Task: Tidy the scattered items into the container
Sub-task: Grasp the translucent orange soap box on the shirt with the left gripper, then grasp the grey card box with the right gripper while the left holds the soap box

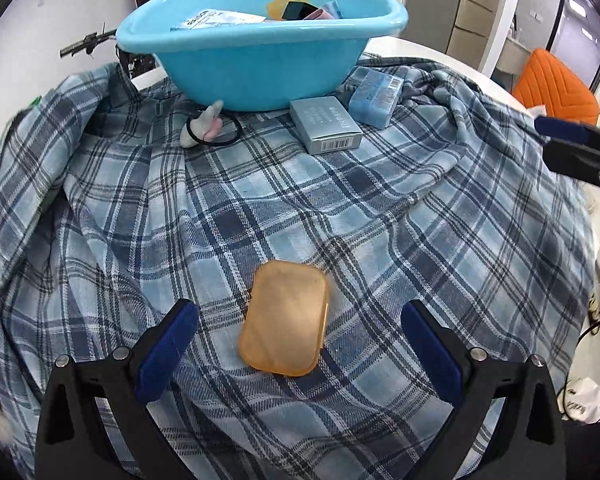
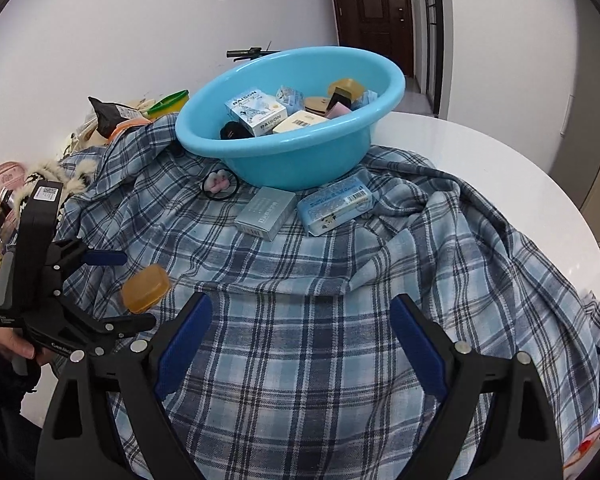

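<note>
Left wrist view: my left gripper [image 1: 296, 344] hangs with its jaws spread wide over the amber soap bar [image 1: 285, 317], which lies flat on the plaid cloth [image 1: 400, 208] between the two blue pads [image 1: 168, 354] without touching either. Nothing is grasped yet.

Right wrist view: my right gripper [image 2: 300, 344] is likewise released, its jaws wide apart and empty above bare cloth. From here the same bar shows at the left, just beside my other tool.

The blue basin [image 1: 260, 68] stands at the far side of the cloth and already holds several boxes and small items. Still outside it, close against its base, are a grey box [image 1: 326, 124], a light blue packet [image 1: 376, 98] and a hair tie with a pink charm [image 1: 206, 124].

The step in hand appears to be taking the soap bar. To do it well, I would:
- centre the bar between the pads, since it sits slightly askew to them;
- lower until the pad tips reach its sides, not its top face;
- close across the narrower span, because the smooth rounded surface is likely to slip;
- avoid pinching a fold of cloth with it, as that could drag the basin.
</note>
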Demonstrator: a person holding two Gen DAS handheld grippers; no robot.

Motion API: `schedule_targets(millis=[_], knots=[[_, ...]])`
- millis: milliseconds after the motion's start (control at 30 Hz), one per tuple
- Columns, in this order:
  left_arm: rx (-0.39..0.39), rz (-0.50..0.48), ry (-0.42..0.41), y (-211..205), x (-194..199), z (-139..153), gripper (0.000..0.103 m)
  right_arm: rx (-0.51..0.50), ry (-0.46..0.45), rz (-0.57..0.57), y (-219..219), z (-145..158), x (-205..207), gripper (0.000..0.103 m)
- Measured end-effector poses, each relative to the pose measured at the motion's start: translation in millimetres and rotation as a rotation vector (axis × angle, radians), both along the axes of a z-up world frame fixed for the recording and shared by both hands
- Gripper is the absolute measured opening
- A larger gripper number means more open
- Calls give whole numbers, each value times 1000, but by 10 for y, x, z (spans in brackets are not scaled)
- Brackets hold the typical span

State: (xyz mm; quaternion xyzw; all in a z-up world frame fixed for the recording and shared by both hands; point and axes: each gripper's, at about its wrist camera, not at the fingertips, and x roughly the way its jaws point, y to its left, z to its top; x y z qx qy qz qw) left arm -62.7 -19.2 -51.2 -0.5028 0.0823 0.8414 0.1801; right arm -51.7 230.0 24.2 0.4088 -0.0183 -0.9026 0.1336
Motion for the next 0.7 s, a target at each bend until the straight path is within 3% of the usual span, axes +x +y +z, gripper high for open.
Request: schedule_targets(millis=[100,233,300,333,500,700], knots=[[31,14,-16,-60,-34,-3,101,-9,-4,-11,37,-18,-6,89],[-3,24,-47,-81,-88,-97,72,-27,-9,-16,47,-44,-21,89],[-13,22,-50,-73,-79,-129,65,-31,-11,-13,34,-55,-26,89],[-12,19,-40,-70,-66,-119,47,-31,-12,-12,29,-62,-29,89],[59,17,3,-116,0,38,45,-30,-21,-18,54,-93,-37,89],[70,12,21,-114,9,162,45,-42,-33,-35,136,-131,-46,89]])
